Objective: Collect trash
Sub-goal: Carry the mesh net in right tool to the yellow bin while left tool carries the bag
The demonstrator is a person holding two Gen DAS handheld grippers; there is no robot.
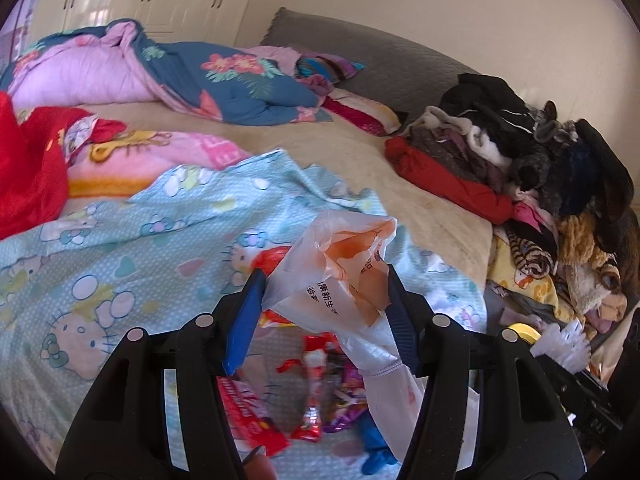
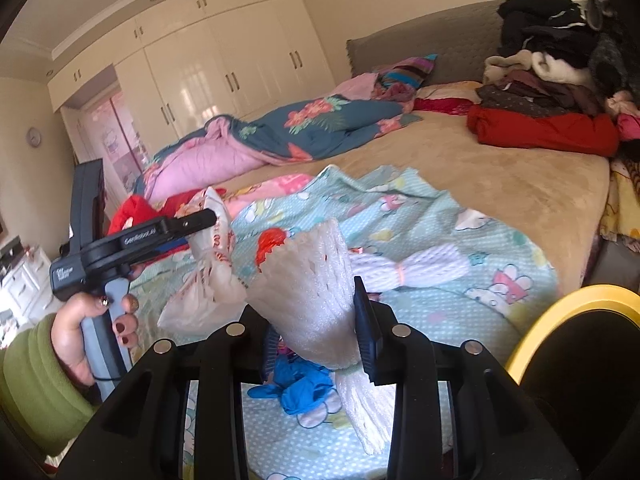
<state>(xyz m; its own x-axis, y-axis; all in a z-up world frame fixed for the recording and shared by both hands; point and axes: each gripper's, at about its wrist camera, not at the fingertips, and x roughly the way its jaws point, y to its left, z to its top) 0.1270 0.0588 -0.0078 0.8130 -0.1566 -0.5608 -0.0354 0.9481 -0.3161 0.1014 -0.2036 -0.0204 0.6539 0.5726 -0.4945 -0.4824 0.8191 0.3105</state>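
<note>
My left gripper (image 1: 323,280) is shut on a white and orange plastic bag (image 1: 344,256), its blue pads pressing the crumpled bag from both sides, raised above the bed. Below it on the Hello Kitty sheet (image 1: 120,248) lie red snack wrappers (image 1: 256,416), a purple wrapper (image 1: 348,404) and a blue glove (image 1: 374,444). My right gripper (image 2: 316,312) is shut on a white foam net sleeve (image 2: 308,280), lifted off the sheet. The right wrist view also shows the left gripper (image 2: 208,232) holding the plastic bag (image 2: 208,280), gripped by a hand (image 2: 92,332) in a green sleeve.
A second white foam net (image 2: 412,268) and the blue glove (image 2: 300,388) lie on the sheet. A yellow-rimmed bin (image 2: 576,300) stands at the lower right. A heap of clothes (image 1: 540,168) crowds the bed's right side; quilts (image 1: 180,76) lie at the back.
</note>
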